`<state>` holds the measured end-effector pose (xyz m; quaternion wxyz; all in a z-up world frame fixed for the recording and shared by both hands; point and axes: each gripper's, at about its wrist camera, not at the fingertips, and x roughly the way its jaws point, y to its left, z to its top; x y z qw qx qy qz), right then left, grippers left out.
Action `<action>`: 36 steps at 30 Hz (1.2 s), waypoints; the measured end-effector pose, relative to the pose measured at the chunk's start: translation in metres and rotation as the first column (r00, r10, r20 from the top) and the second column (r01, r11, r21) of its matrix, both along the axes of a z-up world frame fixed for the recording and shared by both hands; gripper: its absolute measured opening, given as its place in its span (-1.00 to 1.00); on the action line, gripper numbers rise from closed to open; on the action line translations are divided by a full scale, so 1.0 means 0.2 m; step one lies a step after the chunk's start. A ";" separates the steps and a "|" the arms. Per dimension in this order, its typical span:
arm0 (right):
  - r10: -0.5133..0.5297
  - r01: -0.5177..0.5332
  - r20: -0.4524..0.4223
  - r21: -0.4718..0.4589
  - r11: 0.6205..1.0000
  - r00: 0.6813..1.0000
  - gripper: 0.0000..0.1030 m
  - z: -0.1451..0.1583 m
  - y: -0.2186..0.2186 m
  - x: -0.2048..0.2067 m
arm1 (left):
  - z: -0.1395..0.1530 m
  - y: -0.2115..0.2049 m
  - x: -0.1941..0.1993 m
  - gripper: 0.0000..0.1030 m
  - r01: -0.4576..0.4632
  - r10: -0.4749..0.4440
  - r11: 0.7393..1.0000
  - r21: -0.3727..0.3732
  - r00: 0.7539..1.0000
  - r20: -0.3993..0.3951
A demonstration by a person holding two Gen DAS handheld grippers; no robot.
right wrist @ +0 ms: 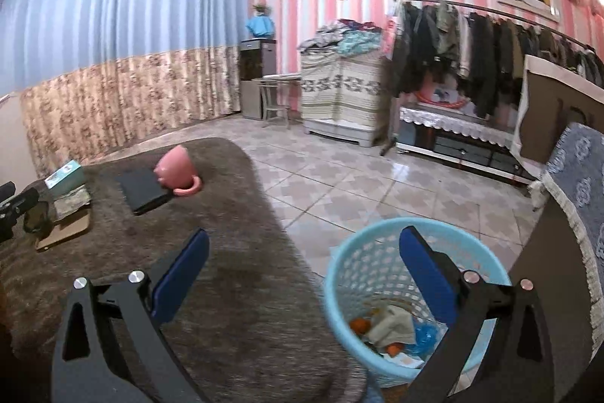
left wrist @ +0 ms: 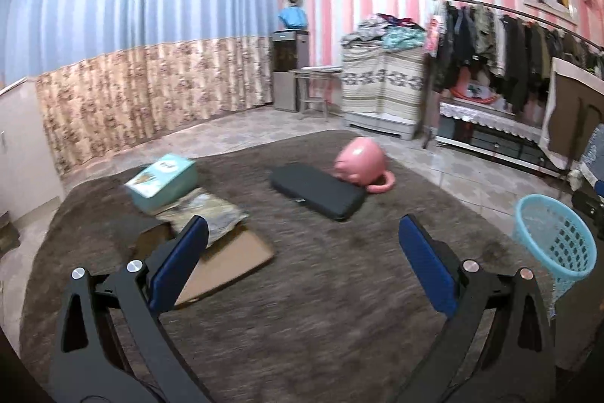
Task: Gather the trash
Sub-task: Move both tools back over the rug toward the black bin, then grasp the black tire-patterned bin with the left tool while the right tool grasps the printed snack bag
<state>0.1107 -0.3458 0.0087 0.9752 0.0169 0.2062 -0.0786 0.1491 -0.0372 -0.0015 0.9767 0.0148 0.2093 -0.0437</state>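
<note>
Trash lay in the bottom of the pale blue lattice basket, which stood on the tiled floor just off the edge of the brown shaggy rug; in the right wrist view its far right side was hidden behind a tool finger, and in the left wrist view only its upper part showed at the right edge, the contents out of sight. On the rug, well apart from the basket, sat a black flat case touching a pink cup lying on its side, and further left a teal box resting on a crumpled printed wrapper and a sheet of brown cardboard; blur made the print on them unreadable. Inside the basket the trash appeared as a crumpled beige paper or cloth, two orange pieces, a scrap of blue plastic and a pale card, each too smeared to name surely. The right tool hung above the basket's near rim with its blue pads spread wide and nothing between them. The left tool hovered over the rug, likewise spread wide and empty.
</note>
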 end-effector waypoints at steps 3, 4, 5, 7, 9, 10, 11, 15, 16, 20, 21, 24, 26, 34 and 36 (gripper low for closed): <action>0.023 -0.023 0.002 -0.012 1.000 1.000 0.91 0.01 0.06 0.02 | 0.00 0.13 -0.01 0.89 -0.053 0.053 0.999 -0.004 0.999 -0.006; 0.032 -0.032 0.001 -0.016 0.999 0.999 0.91 0.01 0.08 0.04 | -0.01 0.20 -0.01 0.89 -0.074 0.074 0.997 -0.005 0.997 -0.007; 0.041 -0.041 0.001 -0.018 0.999 0.999 0.91 0.01 0.10 0.05 | -0.01 0.24 -0.01 0.89 -0.091 0.091 0.996 -0.002 0.996 -0.009; 0.062 -0.062 0.005 -0.017 0.998 0.998 0.91 0.01 0.15 0.09 | -0.01 0.30 -0.02 0.89 -0.121 0.121 0.993 0.004 0.993 -0.008; 0.084 -0.084 0.006 -0.010 0.996 0.996 0.91 0.01 0.19 0.12 | -0.02 0.40 -0.02 0.89 -0.157 0.157 0.988 0.005 0.987 -0.016; 0.101 -0.101 0.004 -0.004 0.995 0.995 0.91 0.00 0.22 0.15 | -0.02 0.44 -0.02 0.89 -0.171 0.171 0.985 0.006 0.985 -0.021; 0.120 -0.120 0.002 -0.001 0.993 0.993 0.91 0.00 0.25 0.18 | -0.02 0.47 -0.02 0.89 -0.183 0.183 0.983 0.009 0.983 -0.024; 0.178 -0.178 -0.010 0.005 0.984 0.984 0.91 -0.03 0.36 0.26 | -0.07 0.60 0.00 0.89 -0.231 0.232 0.973 0.008 0.971 -0.056; 0.201 -0.201 -0.020 0.009 0.979 0.979 0.91 -0.04 0.40 0.30 | -0.09 0.63 0.02 0.89 -0.238 0.238 0.971 0.003 0.969 -0.068; 0.249 -0.250 -0.051 -0.005 0.968 0.967 0.91 -0.07 0.51 0.40 | -0.17 0.72 0.11 0.89 -0.252 0.251 0.968 -0.001 0.961 -0.114; 0.251 -0.252 -0.053 -0.004 0.968 0.966 0.91 -0.07 0.53 0.41 | -0.19 0.73 0.14 0.89 -0.248 0.246 0.969 0.001 0.962 -0.121; 0.264 -0.263 -0.062 0.034 0.964 0.962 0.91 -0.09 0.57 0.49 | -0.21 0.75 0.23 0.89 -0.252 0.252 0.968 0.018 0.960 -0.125; 0.256 -0.252 -0.083 0.057 0.966 0.963 0.91 -0.10 0.59 0.56 | -0.23 0.78 0.30 0.89 -0.242 0.240 0.970 0.010 0.959 -0.148; 0.344 -0.330 -0.145 0.111 0.937 0.928 0.91 -0.15 0.73 0.75 | -0.35 0.89 0.50 0.89 -0.231 0.248 0.968 0.095 0.942 -0.228; 0.361 -0.346 -0.163 0.111 0.932 0.918 0.91 -0.18 0.77 0.77 | -0.38 0.90 0.51 0.89 -0.220 0.241 0.969 0.110 0.939 -0.247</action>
